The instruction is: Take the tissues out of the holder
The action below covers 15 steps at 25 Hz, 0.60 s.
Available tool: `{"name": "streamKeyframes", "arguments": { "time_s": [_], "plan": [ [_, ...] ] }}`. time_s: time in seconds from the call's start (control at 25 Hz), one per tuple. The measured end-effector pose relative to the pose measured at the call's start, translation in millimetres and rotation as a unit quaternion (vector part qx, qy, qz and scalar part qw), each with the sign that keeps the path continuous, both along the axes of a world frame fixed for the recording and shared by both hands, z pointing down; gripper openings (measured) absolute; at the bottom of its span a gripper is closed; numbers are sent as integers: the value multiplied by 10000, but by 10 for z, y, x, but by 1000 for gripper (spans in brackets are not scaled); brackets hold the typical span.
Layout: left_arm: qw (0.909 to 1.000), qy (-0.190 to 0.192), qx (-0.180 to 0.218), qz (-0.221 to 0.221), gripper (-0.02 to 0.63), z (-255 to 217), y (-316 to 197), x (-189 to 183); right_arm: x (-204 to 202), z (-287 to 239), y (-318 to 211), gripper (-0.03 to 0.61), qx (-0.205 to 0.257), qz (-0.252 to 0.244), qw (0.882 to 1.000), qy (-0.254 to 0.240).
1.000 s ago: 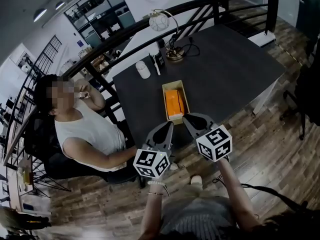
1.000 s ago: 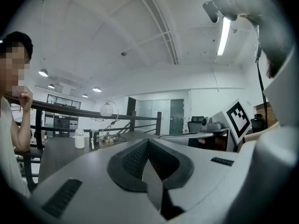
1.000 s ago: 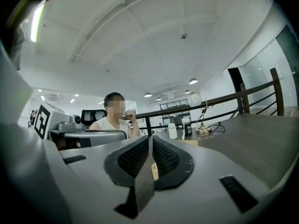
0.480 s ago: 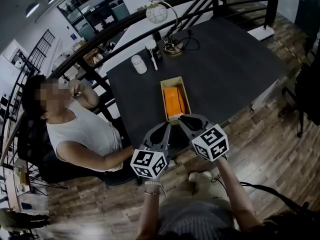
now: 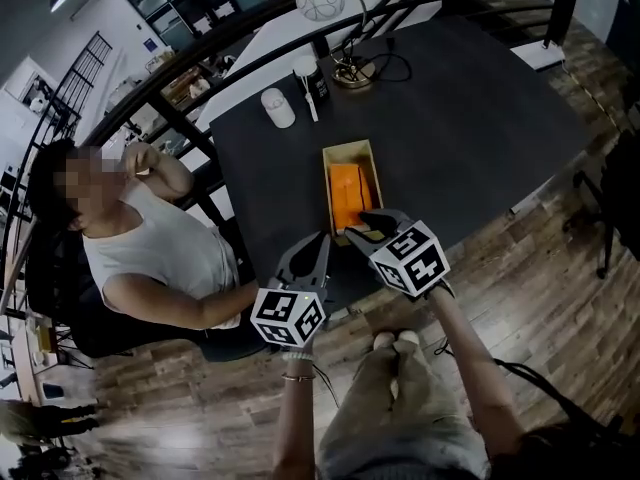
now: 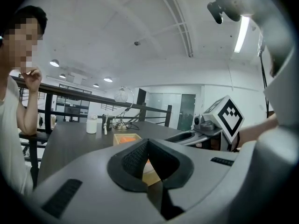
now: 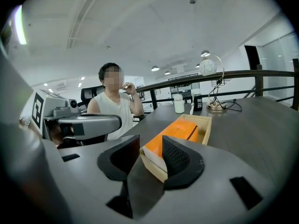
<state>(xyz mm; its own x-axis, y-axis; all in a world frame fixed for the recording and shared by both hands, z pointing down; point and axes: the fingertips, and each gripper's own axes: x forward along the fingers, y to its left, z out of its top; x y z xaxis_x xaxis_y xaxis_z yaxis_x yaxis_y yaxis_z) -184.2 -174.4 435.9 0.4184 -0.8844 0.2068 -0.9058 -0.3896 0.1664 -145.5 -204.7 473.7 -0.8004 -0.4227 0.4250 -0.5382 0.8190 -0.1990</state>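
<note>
A wooden tissue holder [image 5: 350, 149] lies on the dark table [image 5: 470, 118], with an orange tissue pack [image 5: 350, 188] inside it. My right gripper [image 5: 364, 231] hovers at the holder's near end. Its jaws are opening. In the right gripper view the right gripper [image 7: 149, 146] has its pads apart, and the near end of the tissue pack [image 7: 180, 129] and the holder [image 7: 206, 125] shows between them, not pressed. My left gripper [image 5: 308, 260] hangs to the left over the table's near edge. In the left gripper view the left gripper [image 6: 147, 143] has its pads together and holds nothing, with the holder [image 6: 122, 135] beyond.
A person [image 5: 150, 248] sits at the table's left side, one hand raised. At the far edge stand a globe lamp [image 5: 335, 8] with a cable, a dark canister [image 5: 318, 86] and a white cup [image 5: 278, 108]. A black railing [image 5: 200, 63] runs behind. Wooden floor lies below.
The right gripper's jaws have opened, and it has moved forward to the holder's near end. The left gripper has dropped back slightly. The view has shifted.
</note>
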Motion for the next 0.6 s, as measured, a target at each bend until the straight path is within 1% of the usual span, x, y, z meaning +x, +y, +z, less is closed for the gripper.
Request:
{"name": "streamKeyframes", "arguments": {
  "time_s": [0.16,0.4,0.6],
  "plan": [
    [9999,6,-60,-116,8,73,-91,-84,-99,96,-119,137,-269,-36,9993,237],
    [9997,32,-33,-234,8,85,-205,-168,-221,197,-254,137,-928,122,9946,450],
    [9996,22,-23,-285,8,90,-276,-224,-257,255,-373,137,-1068,291,9913,714]
  ]
}}
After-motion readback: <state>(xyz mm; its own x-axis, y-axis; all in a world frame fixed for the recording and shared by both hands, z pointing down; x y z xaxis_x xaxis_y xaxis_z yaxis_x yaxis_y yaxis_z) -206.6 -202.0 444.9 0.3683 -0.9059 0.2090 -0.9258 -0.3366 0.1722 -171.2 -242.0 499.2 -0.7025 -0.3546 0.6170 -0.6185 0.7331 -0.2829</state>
